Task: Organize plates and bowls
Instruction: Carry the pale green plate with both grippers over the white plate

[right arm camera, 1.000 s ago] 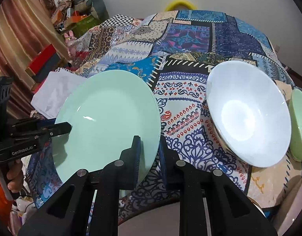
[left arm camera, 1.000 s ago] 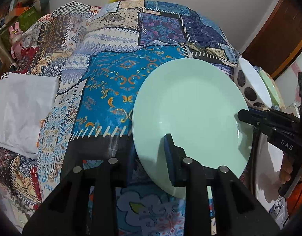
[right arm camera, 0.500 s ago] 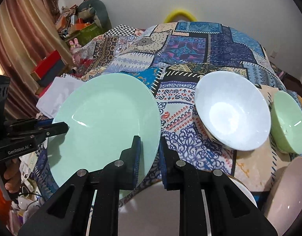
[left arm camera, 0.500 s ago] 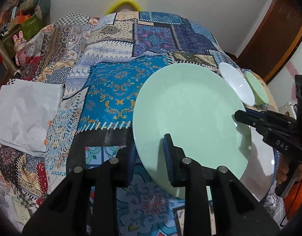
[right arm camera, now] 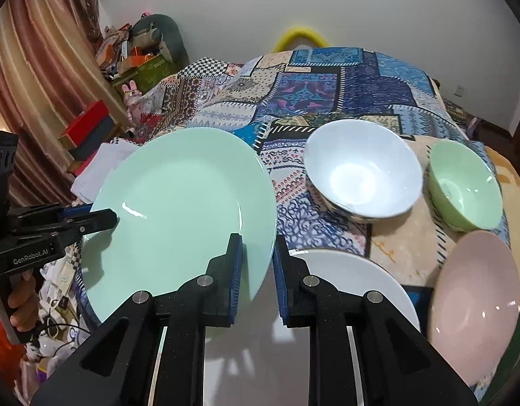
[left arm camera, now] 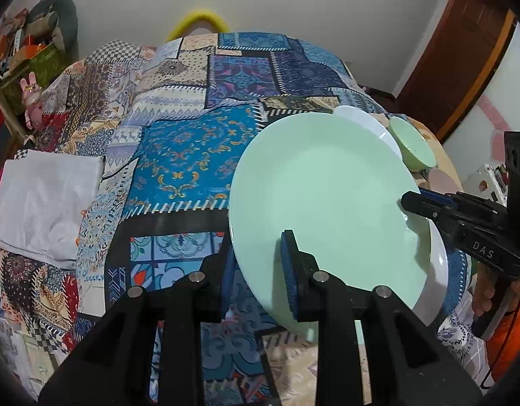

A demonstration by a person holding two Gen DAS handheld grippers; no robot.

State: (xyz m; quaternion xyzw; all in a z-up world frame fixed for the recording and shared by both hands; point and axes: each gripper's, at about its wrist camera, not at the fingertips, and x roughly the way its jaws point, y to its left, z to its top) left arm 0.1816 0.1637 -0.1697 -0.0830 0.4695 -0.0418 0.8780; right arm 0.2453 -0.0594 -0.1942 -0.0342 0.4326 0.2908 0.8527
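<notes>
Two grippers of mine hold one green plate [right arm camera: 178,209] by opposite rim edges, tilted above the patterned cloth [left arm camera: 178,155]. My left gripper [left arm camera: 256,280] is nearly closed, pads pinching the near rim; my right gripper [right arm camera: 256,277] is clamped tight on the other edge. Beneath lies a white plate [right arm camera: 354,280]. Beyond it stand a white bowl [right arm camera: 361,169] and a green bowl [right arm camera: 463,186]; a pink bowl [right arm camera: 473,301] sits nearer, at right.

Your left gripper [left arm camera: 256,270] and right gripper [right arm camera: 258,270] both point steeply downward, jaws nearly closed, each clamped from opposite sides on one rim.
</notes>
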